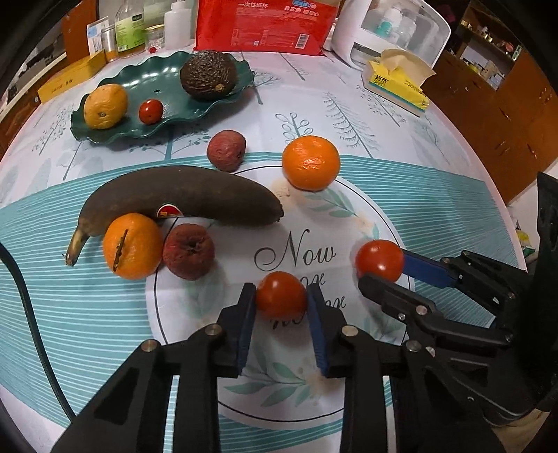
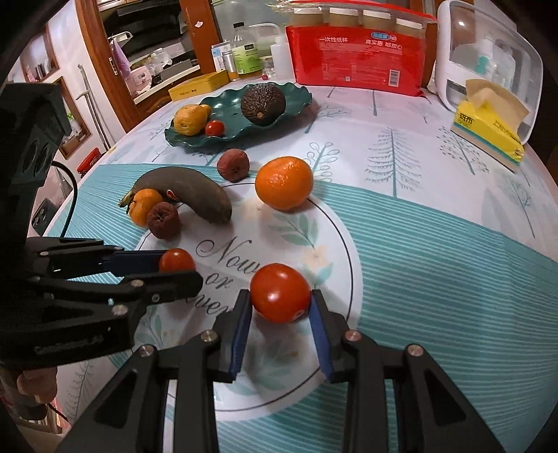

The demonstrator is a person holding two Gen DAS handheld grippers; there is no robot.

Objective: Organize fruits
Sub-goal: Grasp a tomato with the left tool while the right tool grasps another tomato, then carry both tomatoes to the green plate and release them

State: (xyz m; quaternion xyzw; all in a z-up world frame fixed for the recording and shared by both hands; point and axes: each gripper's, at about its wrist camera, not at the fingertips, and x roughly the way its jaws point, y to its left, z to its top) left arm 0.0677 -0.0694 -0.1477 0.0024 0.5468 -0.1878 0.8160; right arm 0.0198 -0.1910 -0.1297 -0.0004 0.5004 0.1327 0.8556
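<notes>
My left gripper (image 1: pixel 281 304) is shut on a small red tomato (image 1: pixel 280 292) resting on the round print of the tablecloth. Just to its right, my right gripper (image 2: pixel 279 304) is shut on a second, larger tomato (image 2: pixel 279 291). Each wrist view shows the other gripper from the side: right gripper (image 1: pixel 383 271) with its tomato (image 1: pixel 378 258), left gripper (image 2: pixel 181 270) with its tomato (image 2: pixel 174 258). A green wavy plate (image 1: pixel 164 87) at the back left holds an avocado (image 1: pixel 207 75), a yellow citrus (image 1: pixel 104 106) and a cherry tomato (image 1: pixel 150 110).
Loose on the cloth lie a blackened banana (image 1: pixel 181 195), two oranges (image 1: pixel 310 162) (image 1: pixel 132 245) and two wrinkled red fruits (image 1: pixel 226 150) (image 1: pixel 188 251). A red package (image 1: pixel 265 24), bottles, a white box and a tissue box (image 1: pixel 397 83) line the far edge.
</notes>
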